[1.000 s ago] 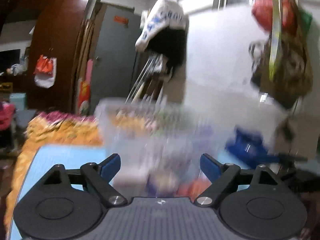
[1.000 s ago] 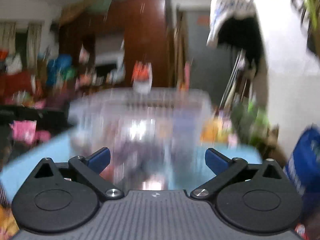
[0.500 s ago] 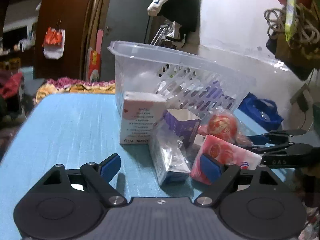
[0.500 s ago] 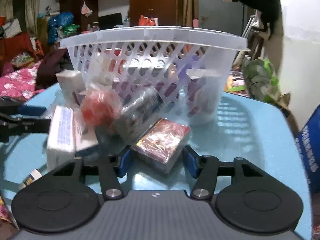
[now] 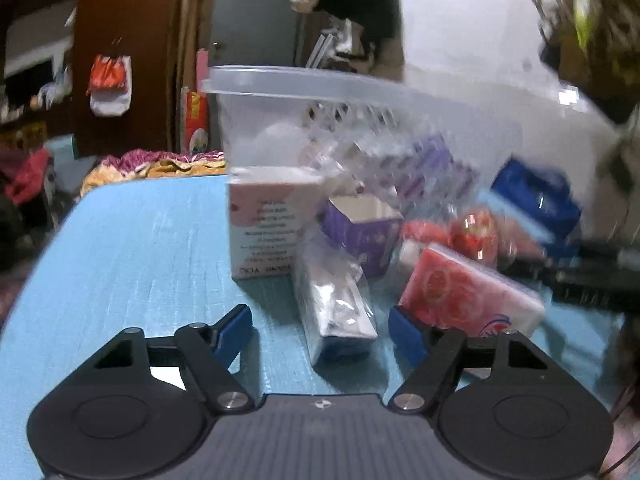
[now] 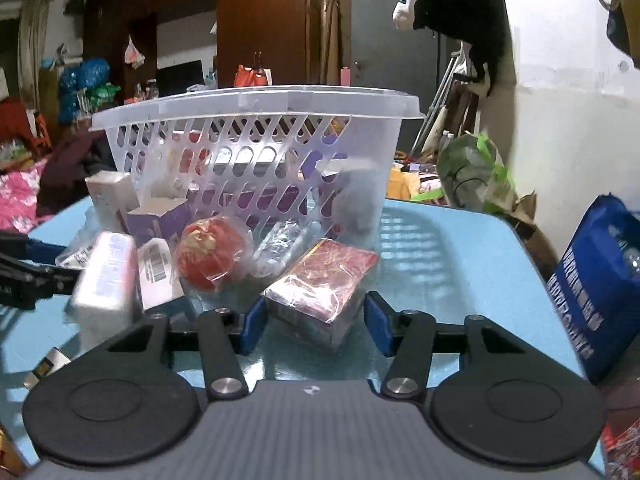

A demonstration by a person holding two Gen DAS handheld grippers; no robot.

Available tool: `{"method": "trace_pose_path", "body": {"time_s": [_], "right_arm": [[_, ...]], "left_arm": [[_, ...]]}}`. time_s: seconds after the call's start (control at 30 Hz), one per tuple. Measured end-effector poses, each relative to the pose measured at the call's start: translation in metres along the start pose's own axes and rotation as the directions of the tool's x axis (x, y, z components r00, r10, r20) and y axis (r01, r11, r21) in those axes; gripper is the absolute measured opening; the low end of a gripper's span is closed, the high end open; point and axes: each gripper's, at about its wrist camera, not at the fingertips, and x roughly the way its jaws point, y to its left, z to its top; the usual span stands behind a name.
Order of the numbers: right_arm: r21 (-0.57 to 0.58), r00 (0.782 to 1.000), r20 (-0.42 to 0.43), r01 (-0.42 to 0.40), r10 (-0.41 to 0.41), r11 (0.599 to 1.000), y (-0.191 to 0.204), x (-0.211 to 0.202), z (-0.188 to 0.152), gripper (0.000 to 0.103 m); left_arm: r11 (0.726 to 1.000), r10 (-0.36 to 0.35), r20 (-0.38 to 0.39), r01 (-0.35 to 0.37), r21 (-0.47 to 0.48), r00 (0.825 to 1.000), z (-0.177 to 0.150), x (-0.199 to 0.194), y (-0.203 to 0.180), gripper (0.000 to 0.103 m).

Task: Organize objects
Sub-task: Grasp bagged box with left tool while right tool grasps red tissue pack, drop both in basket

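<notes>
A clear plastic basket (image 6: 256, 136) stands on the blue table (image 6: 448, 240), with several packs in front of it. My right gripper (image 6: 314, 322) is open, its blue pads on either side of a red wrapped box (image 6: 320, 284), with a gap on each side. A red ball in a bag (image 6: 208, 252) and a pink-white pack (image 6: 106, 276) lie to its left. My left gripper (image 5: 322, 330) is open around the near end of a wrapped white-blue box (image 5: 336, 300). The pink-white pack (image 5: 468, 292), a purple box (image 5: 360, 232) and a white carton (image 5: 268, 224) lie beyond it.
A blue bag (image 6: 600, 292) stands at the table's right edge. A green-taped bundle (image 6: 472, 172) sits behind the table. The left gripper shows at the left of the right wrist view (image 6: 24, 272). A bed with patterned covers (image 5: 160, 164) lies past the far edge.
Both grippers came down from a blurred sweep to table level. The left moved closer to the wrapped white-blue box. The right stays around the red box with its jaws a little wider.
</notes>
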Motion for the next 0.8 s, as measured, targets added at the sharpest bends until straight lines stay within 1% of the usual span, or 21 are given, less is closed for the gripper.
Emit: {"method": "trace_pose_path", "body": {"time_s": [0.03, 0.07, 0.1, 0.13, 0.17, 0.2, 0.3, 0.4, 0.47, 0.57, 0.63, 0.8], "right_arm": [[0.000, 1.000, 0.002, 0.000, 0.000, 1.000, 0.001, 0.001, 0.000, 0.057], [0.004, 1.000, 0.004, -0.001, 0.001, 1.000, 0.000, 0.001, 0.000, 0.056], [0.007, 1.000, 0.006, 0.000, 0.000, 1.000, -0.001, 0.000, 0.000, 0.056], [0.011, 1.000, 0.011, 0.001, -0.001, 1.000, -0.002, 0.000, 0.000, 0.056], [0.012, 1.000, 0.018, 0.004, -0.004, 1.000, -0.002, -0.001, 0.000, 0.056], [0.011, 1.000, 0.022, 0.008, -0.008, 1.000, -0.002, -0.002, 0.000, 0.056], [-0.010, 0.998, 0.050, 0.040, -0.039, 0.999, 0.003, -0.006, -0.002, 0.056], [-0.021, 0.996, 0.072, 0.052, -0.051, 0.998, 0.005, -0.008, -0.003, 0.056], [-0.011, 0.996, 0.075, 0.045, -0.044, 0.999, 0.003, -0.009, -0.002, 0.056], [0.003, 0.996, 0.075, 0.038, -0.038, 0.999, 0.001, -0.008, -0.002, 0.056], [0.001, 0.996, 0.077, 0.040, -0.040, 0.999, 0.001, -0.008, -0.002, 0.056], [0.010, 0.996, 0.086, 0.032, -0.033, 0.999, -0.001, -0.010, -0.003, 0.056]], "left_arm": [[0.999, 0.019, -0.008, -0.019, 0.040, 1.000, 0.000, 0.001, -0.007, 0.078], [0.997, 0.031, -0.010, -0.030, 0.068, 0.999, -0.001, 0.002, -0.013, 0.075], [0.996, 0.027, 0.001, -0.027, 0.090, 1.000, -0.003, 0.000, -0.017, 0.062], [0.995, 0.005, 0.015, -0.007, 0.103, 1.000, -0.005, -0.002, -0.019, 0.054], [0.994, -0.011, 0.028, 0.007, 0.109, 1.000, -0.008, -0.004, -0.020, 0.047], [0.993, -0.012, 0.040, 0.007, 0.116, 0.999, -0.010, -0.006, -0.021, 0.045], [0.992, -0.016, 0.103, 0.003, 0.128, 0.995, -0.015, -0.015, -0.026, 0.044], [0.989, -0.018, 0.144, -0.003, 0.144, 0.989, -0.019, -0.021, -0.030, 0.044], [0.990, -0.018, 0.154, -0.004, 0.139, 0.988, -0.019, -0.023, -0.031, 0.043], [0.994, -0.041, 0.164, 0.024, 0.105, 0.986, -0.017, -0.024, -0.024, 0.043], [0.995, -0.053, 0.185, 0.037, 0.088, 0.981, -0.019, -0.027, -0.017, 0.043], [0.996, -0.062, 0.234, 0.043, 0.084, 0.970, -0.022, -0.031, -0.014, 0.042]]}}
